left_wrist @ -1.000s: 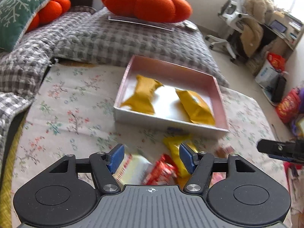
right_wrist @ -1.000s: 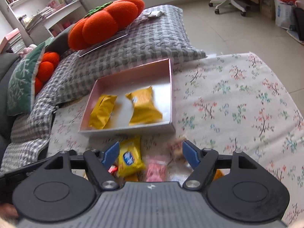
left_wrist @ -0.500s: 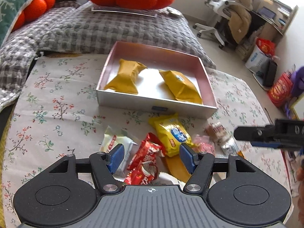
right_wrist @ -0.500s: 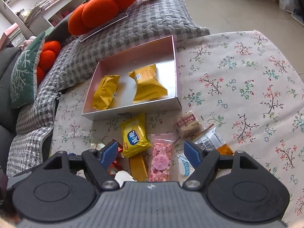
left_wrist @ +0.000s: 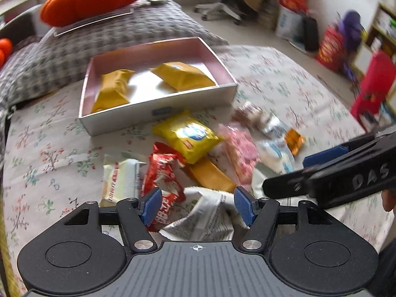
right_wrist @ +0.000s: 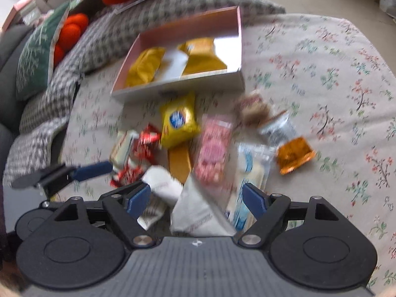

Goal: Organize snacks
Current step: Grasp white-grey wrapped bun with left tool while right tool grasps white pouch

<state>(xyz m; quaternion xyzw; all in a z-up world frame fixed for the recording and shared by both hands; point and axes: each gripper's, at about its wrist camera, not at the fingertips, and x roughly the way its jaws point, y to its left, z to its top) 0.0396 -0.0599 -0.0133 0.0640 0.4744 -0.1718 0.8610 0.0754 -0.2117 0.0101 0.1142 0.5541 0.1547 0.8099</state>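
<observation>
Both grippers are dipping nearer the snack pile; left gripper (left_wrist: 196,206) half-open, empty, right gripper (right_wrist: 195,200) widening, empty, straddling a light crinkly white packet (right_wrist: 198,212), best pinched mid-body.

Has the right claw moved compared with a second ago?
Yes. The right claw came down and forward over the loose snacks; the pink cardboard box now sits farther up its view.

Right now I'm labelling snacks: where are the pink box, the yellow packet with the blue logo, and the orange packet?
pink box (left_wrist: 195,100), left wrist view, near wall.
yellow packet (right_wrist: 177,126), right wrist view, front face.
orange packet (right_wrist: 294,154), right wrist view, middle.
</observation>
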